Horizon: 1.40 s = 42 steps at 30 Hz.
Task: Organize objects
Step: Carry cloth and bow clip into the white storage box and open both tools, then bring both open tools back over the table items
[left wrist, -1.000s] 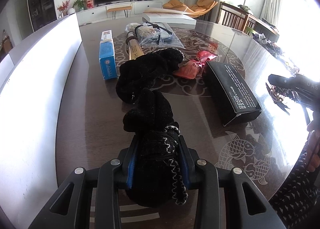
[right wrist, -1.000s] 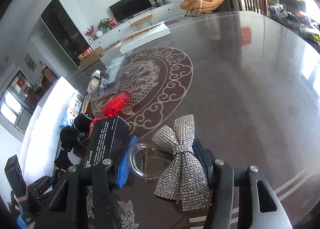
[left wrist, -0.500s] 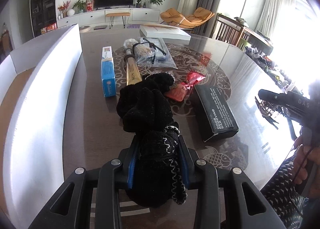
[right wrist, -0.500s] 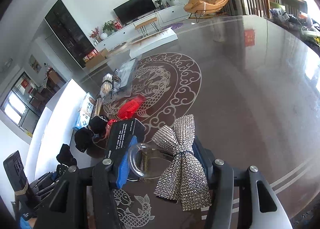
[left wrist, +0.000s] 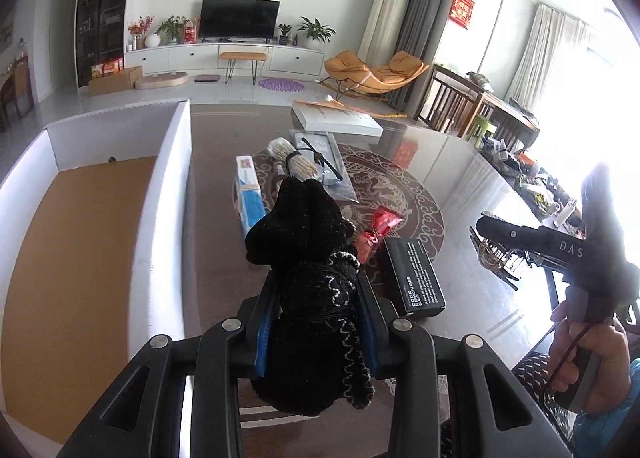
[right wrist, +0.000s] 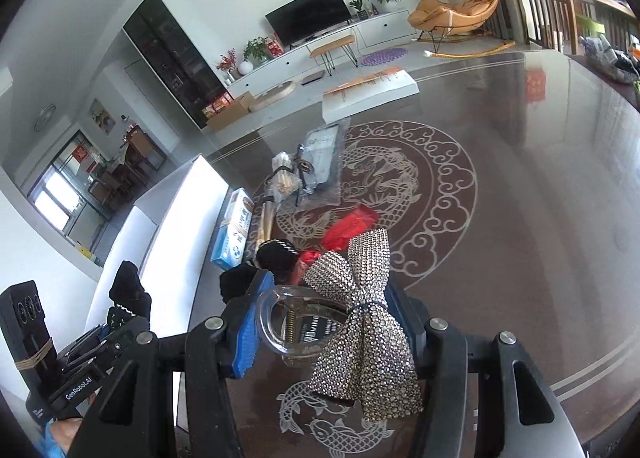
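My left gripper [left wrist: 316, 322] is shut on a black knit glove [left wrist: 308, 258] and holds it in the air above the dark table, right of the white box [left wrist: 164, 194]. My right gripper [right wrist: 320, 322] is shut on a clear hair clip with a rhinestone bow [right wrist: 360, 322], held above the table. The right gripper also shows at the right of the left wrist view [left wrist: 496, 254]. A second black glove [right wrist: 276, 258] lies on the table near the blue carton [right wrist: 234, 234].
On the table [right wrist: 520, 218] lie a black box [left wrist: 414, 278], a red packet [left wrist: 376, 232], a blue carton [left wrist: 250, 194], a bundle of sticks [left wrist: 296, 162], a plastic bag [left wrist: 324, 158] and a flat white box [left wrist: 340, 118]. The white box has a brown floor [left wrist: 68, 258].
My left gripper has lifted the black glove well up off the table and back. My right gripper has risen with the bow clip.
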Motion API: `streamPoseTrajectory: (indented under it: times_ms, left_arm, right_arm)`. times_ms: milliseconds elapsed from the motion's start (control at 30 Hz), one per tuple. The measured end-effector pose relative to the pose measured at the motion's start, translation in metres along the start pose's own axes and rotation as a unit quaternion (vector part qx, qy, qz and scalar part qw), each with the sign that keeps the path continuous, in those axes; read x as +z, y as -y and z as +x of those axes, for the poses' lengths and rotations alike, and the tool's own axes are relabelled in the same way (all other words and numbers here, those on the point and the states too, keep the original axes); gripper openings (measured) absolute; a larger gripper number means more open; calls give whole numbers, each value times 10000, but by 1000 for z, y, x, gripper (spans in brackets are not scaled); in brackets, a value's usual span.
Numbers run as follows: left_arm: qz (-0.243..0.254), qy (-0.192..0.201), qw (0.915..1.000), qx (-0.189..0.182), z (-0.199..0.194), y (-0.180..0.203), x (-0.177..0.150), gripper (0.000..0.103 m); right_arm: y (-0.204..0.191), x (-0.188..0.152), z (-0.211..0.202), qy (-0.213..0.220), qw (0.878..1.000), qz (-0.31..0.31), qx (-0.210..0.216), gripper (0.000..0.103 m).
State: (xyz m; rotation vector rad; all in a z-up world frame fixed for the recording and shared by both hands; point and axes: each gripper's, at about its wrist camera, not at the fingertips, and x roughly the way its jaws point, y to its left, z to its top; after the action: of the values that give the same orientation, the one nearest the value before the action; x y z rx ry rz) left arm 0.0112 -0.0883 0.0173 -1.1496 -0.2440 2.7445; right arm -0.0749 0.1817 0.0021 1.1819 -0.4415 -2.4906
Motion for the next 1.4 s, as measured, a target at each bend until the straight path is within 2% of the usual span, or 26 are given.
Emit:
streamPoseTrajectory:
  times_ms: [133, 300, 467, 567, 667, 700, 733, 767, 800, 833, 867, 933, 1067, 1233, 1333, 1400]
  left_arm:
    - [-189, 145, 9990, 386, -25, -40, 5, 35]
    - [-439, 120, 9928, 1105, -49, -106, 2, 35]
    - [-778, -110, 9804, 1804, -59, -174, -15, 35]
    - [-924, -338, 9732, 2079, -58, -204, -28, 35]
    - [-1076, -606, 9679, 2188, -51, -219, -36, 36]
    - [-1167, -701, 9647, 2253, -48, -225, -40, 40]
    - [-1268, -775, 9623, 2280, -45, -230, -43, 51]
    - [-1410, -854, 9602, 2253, -42, -236, -45, 59]
    - [-1589, -846, 9606, 2117, -44, -242, -48, 75]
    - [-1668, -786, 9613, 2045, -46, -245, -48, 85]
    - [-1703, -735, 9610, 2053, -48, -246, -48, 87]
    - [-1683, -728, 9603, 2101, -48, -245, -47, 88]
    - [-1687, -662, 9621, 2039, -43, -229, -40, 88]
    - [-1395, -458, 9762, 1595, -35, -182, -26, 88]
    - [-926, -319, 9879, 1206, -30, -134, -17, 88]
    - [-565, -268, 9948, 810, -22, -95, -12, 88]
  right_arm:
    - [-46, 1, 11, -146, 9987, -298, 381, 55]
    - [-125, -2, 34, -472, 9902, -702, 1114, 55]
    - [-224, -16, 64, -929, 9702, -1365, 1773, 55]
    - [-276, -31, 86, -1200, 9573, -1815, 1905, 55]
    - [-311, -49, 116, -1465, 9482, -2045, 1939, 55]
    - [-318, -55, 125, -1555, 9464, -2081, 1920, 56]
    - [-323, -60, 136, -1658, 9451, -2119, 1854, 58]
    - [-328, -65, 145, -1778, 9439, -2150, 1766, 71]
    - [-331, -69, 151, -1871, 9427, -2164, 1717, 84]
    - [-333, -73, 152, -1913, 9417, -2185, 1701, 85]
    - [-333, -75, 151, -1896, 9413, -2234, 1678, 85]
    - [-329, -76, 146, -1747, 9433, -2324, 1601, 85]
    - [-302, -70, 131, -1362, 9557, -2217, 1378, 90]
    - [-235, -63, 99, -775, 9731, -2056, 698, 92]
    - [-177, -58, 86, -394, 9815, -1871, 73, 92]
    - [-139, -52, 77, -253, 9865, -1586, -319, 92]
